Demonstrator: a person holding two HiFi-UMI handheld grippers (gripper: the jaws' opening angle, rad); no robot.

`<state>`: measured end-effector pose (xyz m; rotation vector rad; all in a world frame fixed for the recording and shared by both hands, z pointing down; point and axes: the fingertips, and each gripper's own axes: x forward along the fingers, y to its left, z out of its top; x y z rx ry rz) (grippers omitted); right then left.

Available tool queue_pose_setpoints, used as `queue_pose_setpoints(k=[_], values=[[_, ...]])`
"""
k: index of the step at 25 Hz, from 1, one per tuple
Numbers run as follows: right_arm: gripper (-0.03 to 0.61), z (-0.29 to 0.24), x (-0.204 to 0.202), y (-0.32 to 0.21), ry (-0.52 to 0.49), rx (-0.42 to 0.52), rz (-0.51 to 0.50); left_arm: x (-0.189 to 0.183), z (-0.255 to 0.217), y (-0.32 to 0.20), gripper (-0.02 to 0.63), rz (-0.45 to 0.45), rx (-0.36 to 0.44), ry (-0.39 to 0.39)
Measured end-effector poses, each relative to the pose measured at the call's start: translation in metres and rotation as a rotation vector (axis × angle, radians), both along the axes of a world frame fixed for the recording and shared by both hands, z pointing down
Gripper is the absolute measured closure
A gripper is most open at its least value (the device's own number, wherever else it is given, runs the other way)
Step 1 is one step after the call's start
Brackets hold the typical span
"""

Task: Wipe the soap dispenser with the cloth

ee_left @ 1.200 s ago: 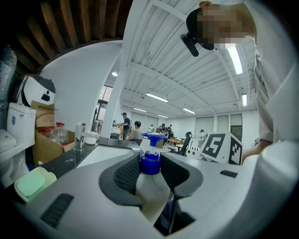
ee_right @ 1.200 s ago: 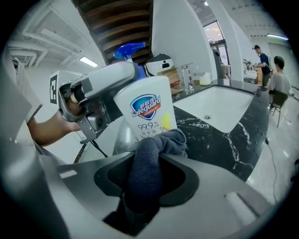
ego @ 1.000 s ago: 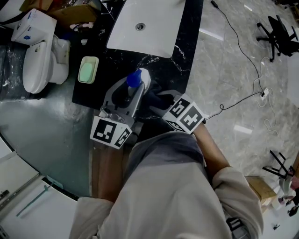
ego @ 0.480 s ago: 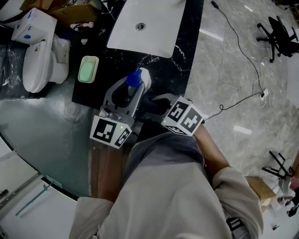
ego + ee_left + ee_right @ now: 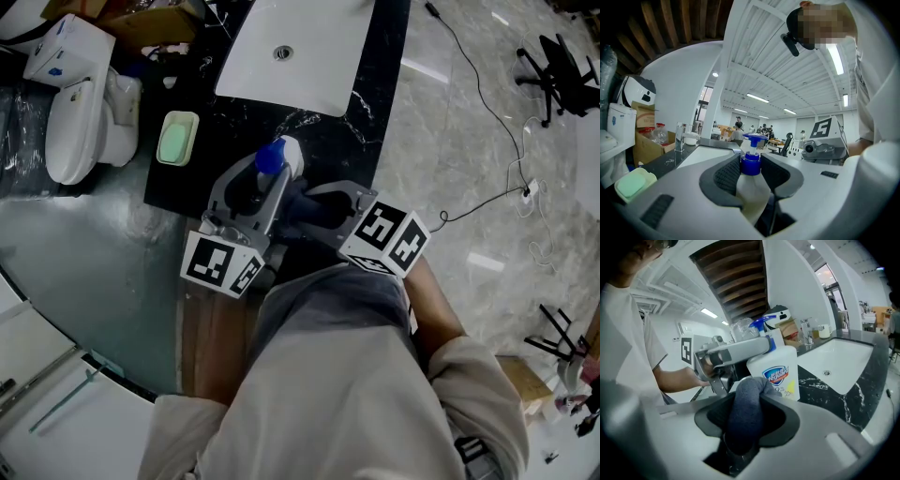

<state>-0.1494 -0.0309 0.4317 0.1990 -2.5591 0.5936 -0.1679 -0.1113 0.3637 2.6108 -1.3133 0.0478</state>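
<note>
A white soap dispenser (image 5: 281,157) with a blue pump stands on the black marble counter (image 5: 330,131). My left gripper (image 5: 265,178) is shut on it; in the left gripper view the pads press its white body (image 5: 751,194) below the blue collar. My right gripper (image 5: 305,204) is shut on a dark grey cloth (image 5: 746,413). The bunched end of the cloth touches the labelled face of the soap dispenser (image 5: 778,371) low down, beside my left gripper (image 5: 736,350).
A white sink basin (image 5: 295,52) lies beyond the dispenser on the counter. A green soap bar in a dish (image 5: 176,141) sits to the left. A white toilet (image 5: 80,117) stands further left. A cable (image 5: 487,141) runs over the floor at the right.
My right gripper has risen and tilted with the cloth, its marker cube moving right in the head view. The left gripper and the dispenser have kept still.
</note>
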Motion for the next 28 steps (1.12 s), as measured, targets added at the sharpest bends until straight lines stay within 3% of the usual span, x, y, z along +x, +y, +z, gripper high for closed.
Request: queue_pose_setpoints(k=[13,17,28], values=[[0.439,-0.032,0.019,-0.019,-0.094,0.053,0.097,-0.004,-0.001,-0.001,0.477,-0.013,0.014,0.029],[0.439,-0.039,0.026,-0.028,-0.104,0.068,0.123,0.001,-0.002,-0.001,0.477,0.018,0.006,0.026],[0.439,-0.063,0.039,-0.042,-0.144,0.108,0.143,-0.002,-0.016,0.005,0.477,0.032,0.025,0.067]])
